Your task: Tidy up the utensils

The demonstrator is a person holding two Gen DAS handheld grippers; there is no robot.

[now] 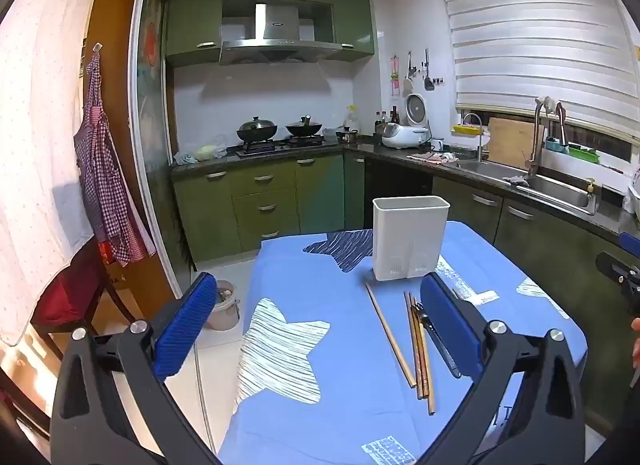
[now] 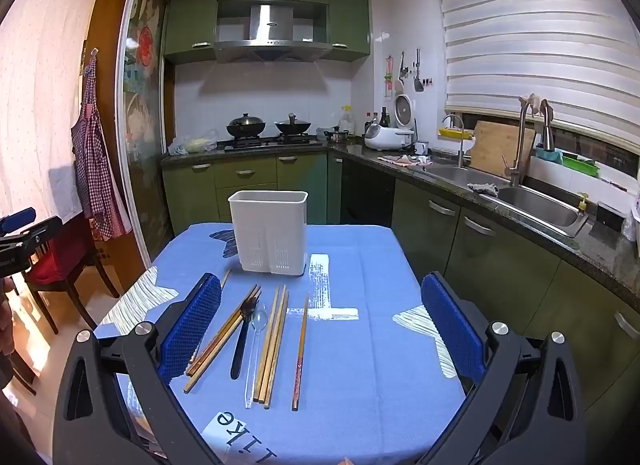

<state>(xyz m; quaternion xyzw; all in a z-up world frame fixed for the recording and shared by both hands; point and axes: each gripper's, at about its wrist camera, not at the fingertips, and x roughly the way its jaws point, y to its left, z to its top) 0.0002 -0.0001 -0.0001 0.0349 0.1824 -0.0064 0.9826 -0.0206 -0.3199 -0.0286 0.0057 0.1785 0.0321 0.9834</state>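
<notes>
A white plastic utensil holder (image 2: 272,231) stands empty at the far side of the blue table (image 2: 360,365); it also shows in the left wrist view (image 1: 408,237). Several wooden chopsticks (image 2: 272,345), a black fork (image 2: 242,335), a clear plastic spoon (image 2: 256,349) and a red-tipped chopstick (image 2: 301,353) lie loose in front of it. My right gripper (image 2: 320,329) is open and empty above them. My left gripper (image 1: 318,325) is open and empty over the table's left part, with chopsticks (image 1: 418,349) near its right finger.
Green cabinets, a stove with two woks (image 2: 268,127) and a steel sink (image 2: 536,209) line the back and right walls. A red-seated chair (image 2: 60,261) stands left of the table. A small bin (image 1: 224,309) sits on the floor at left.
</notes>
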